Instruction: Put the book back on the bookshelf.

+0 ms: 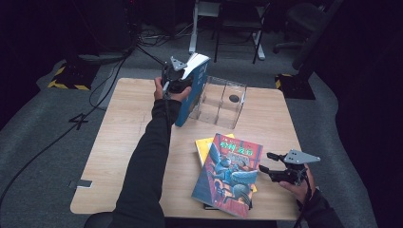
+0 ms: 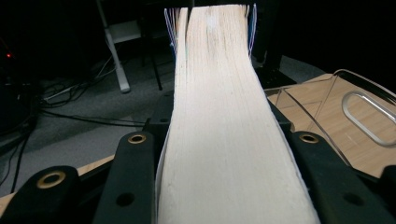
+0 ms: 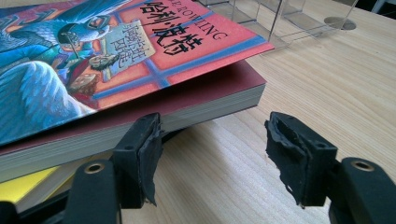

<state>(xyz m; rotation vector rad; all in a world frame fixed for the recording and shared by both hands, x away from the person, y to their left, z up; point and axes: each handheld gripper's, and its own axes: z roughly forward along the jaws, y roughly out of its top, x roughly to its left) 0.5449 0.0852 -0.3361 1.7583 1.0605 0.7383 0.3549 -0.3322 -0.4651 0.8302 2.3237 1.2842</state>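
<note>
My left gripper is at the far side of the table, shut on a thick blue-covered book that stands on end, leaning against the left side of a clear acrylic divider box. In the left gripper view the book's cream page block runs between both jaws, with the box to the right. My right gripper is open at the front right, with nothing between its pads. It sits just right of a red and blue illustrated book stacked on a yellow book.
The wooden table has bare surface at the left and at the far right. The book stack reaches close to the front edge. A strip of tape lies at the front left. Chair and desk legs and cables stand on the floor beyond.
</note>
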